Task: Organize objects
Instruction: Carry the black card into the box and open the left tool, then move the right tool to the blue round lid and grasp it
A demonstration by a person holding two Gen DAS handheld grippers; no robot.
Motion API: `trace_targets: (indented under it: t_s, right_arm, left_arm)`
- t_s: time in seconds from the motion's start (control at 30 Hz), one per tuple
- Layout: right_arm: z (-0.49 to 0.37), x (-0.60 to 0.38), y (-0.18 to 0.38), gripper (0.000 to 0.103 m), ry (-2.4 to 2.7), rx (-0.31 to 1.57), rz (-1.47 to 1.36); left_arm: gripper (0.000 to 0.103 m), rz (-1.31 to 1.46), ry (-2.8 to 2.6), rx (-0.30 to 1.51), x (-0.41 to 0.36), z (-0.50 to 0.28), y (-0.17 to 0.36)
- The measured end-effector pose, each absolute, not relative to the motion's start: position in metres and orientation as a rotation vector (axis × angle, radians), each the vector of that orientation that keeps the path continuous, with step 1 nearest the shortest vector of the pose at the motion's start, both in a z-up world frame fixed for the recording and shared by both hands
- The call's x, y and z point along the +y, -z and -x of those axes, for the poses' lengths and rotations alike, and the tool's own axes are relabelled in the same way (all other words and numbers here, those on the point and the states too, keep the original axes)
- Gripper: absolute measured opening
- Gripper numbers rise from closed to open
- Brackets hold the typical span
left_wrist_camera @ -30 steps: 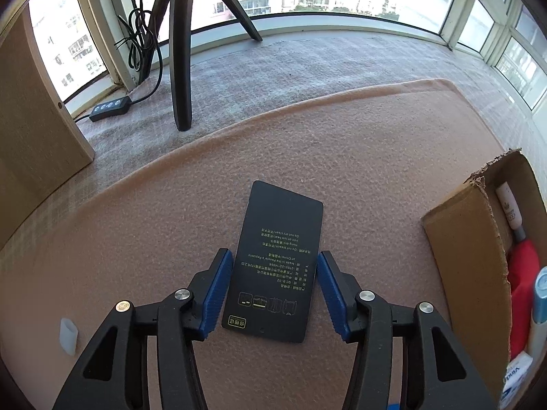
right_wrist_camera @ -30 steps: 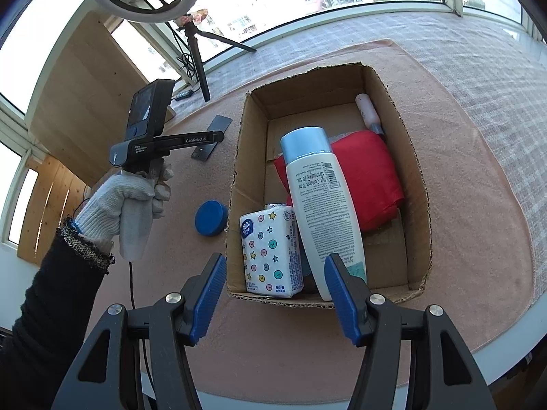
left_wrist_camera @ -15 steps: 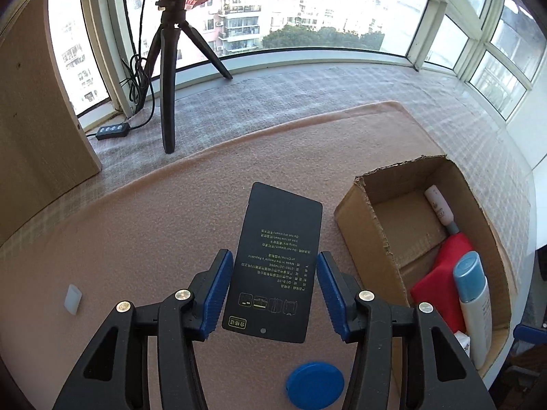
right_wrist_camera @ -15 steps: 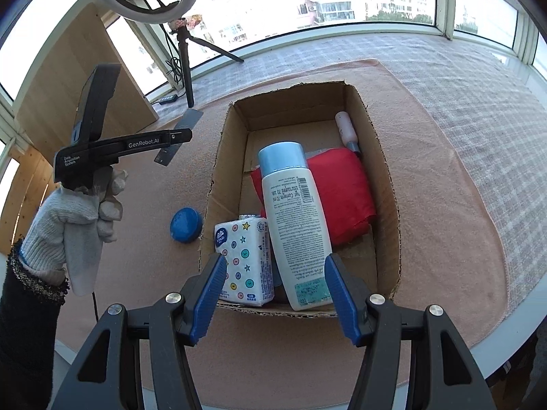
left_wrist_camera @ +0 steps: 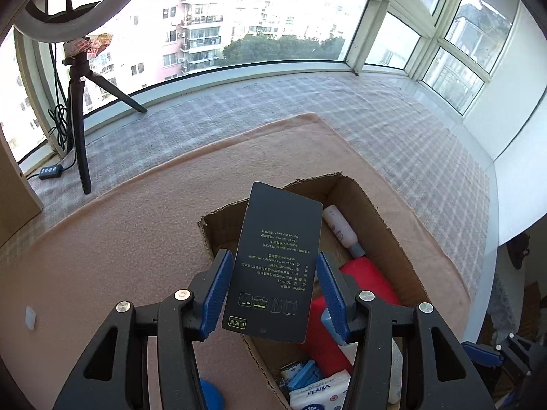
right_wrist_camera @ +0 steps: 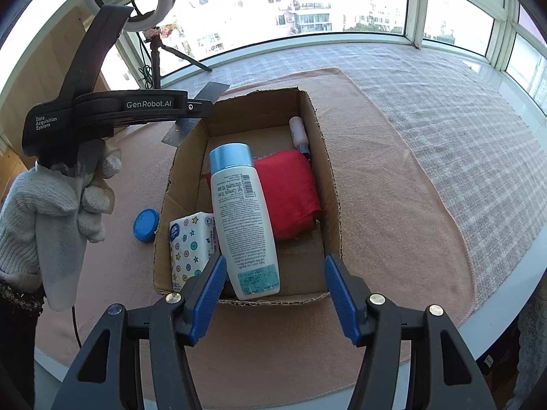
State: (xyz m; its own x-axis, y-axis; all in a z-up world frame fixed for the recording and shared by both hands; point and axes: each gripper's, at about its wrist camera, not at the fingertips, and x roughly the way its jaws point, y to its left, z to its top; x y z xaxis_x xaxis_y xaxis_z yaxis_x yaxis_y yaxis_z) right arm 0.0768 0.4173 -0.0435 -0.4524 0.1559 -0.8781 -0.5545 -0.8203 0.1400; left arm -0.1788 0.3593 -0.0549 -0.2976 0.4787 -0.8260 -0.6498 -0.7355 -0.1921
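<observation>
**Flat black packet carried over the box, release still to come**

The left gripper (left_wrist_camera: 273, 294) has its blue pads closed against the two long edges of a flat black packet (left_wrist_camera: 277, 259), printed side up, held level in the air. From the right wrist view the packet (right_wrist_camera: 198, 116) hangs above the far-left corner of the cardboard box (right_wrist_camera: 328, 177), only partly over the opening. The right gripper (right_wrist_camera: 275, 294) is spread wide and grips nothing, hovering at the box's near wall.

Inside the box lie a white lotion bottle with a blue cap (right_wrist_camera: 242, 218), a red cloth pouch (right_wrist_camera: 290, 194), a star-patterned tissue pack (right_wrist_camera: 189, 246) and a small pink tube (right_wrist_camera: 299, 131). A blue round lid (right_wrist_camera: 146, 224) sits on the pink mat (right_wrist_camera: 393, 188) just outside the left wall.

The step in hand looks like transport of the packet to the box. Next, it probably needs bringing further over the bare floor at the far end, lowering, then letting go; released here, it might catch on the rim.
</observation>
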Motion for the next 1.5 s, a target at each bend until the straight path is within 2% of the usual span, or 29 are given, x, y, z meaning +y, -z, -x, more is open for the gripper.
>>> trace_targets:
  t_s: [0.2, 0.43, 0.63, 0.8, 1.07, 1.27, 1.33, 1.4, 1.5]
  right_arm:
    - [-0.079, 0.419, 0.046, 0.056, -2.284, 0.583, 1.33]
    - [-0.068, 0.402, 0.038, 0.056, -2.351, 0.543, 1.33]
    - [-0.051, 0.374, 0.026, 0.056, -2.463, 0.516, 1.273]
    - [-0.031, 0.356, 0.023, 0.056, -2.541, 0.569, 1.24]
    - [0.029, 0.327, 0.025, 0.056, -2.621, 0.65, 1.405]
    - [0.092, 0.32, 0.053, 0.056, -2.563, 0.728, 1.607]
    - [0.111, 0.32, 0.07, 0.052, -2.501, 0.732, 1.675]
    - [0.123, 0.321, 0.086, 0.039, -2.438, 0.717, 1.723]
    - [0.135, 0.324, 0.106, 0.037, -2.346, 0.703, 1.774]
  left_arm:
    - [0.059, 1.231, -2.048, 0.186, 0.361, 0.17, 0.048]
    - [0.059, 1.202, -2.133, 0.166, 0.319, 0.168, 0.027]
    - [0.059, 1.218, -2.252, 0.156, 0.246, 0.173, 0.022]
    - [0.059, 1.263, -2.362, 0.106, 0.168, 0.182, 0.025]
    - [0.06, 1.335, -2.473, -0.001, 0.055, 0.2, 0.037]
    - [0.06, 1.367, -2.462, -0.042, 0.017, 0.196, 0.059]
    - [0.06, 1.38, -2.449, -0.051, 0.009, 0.192, 0.066]
    - [0.06, 1.387, -2.445, -0.057, 0.001, 0.189, 0.071]
    - [0.06, 1.392, -2.445, -0.073, -0.012, 0.183, 0.073]
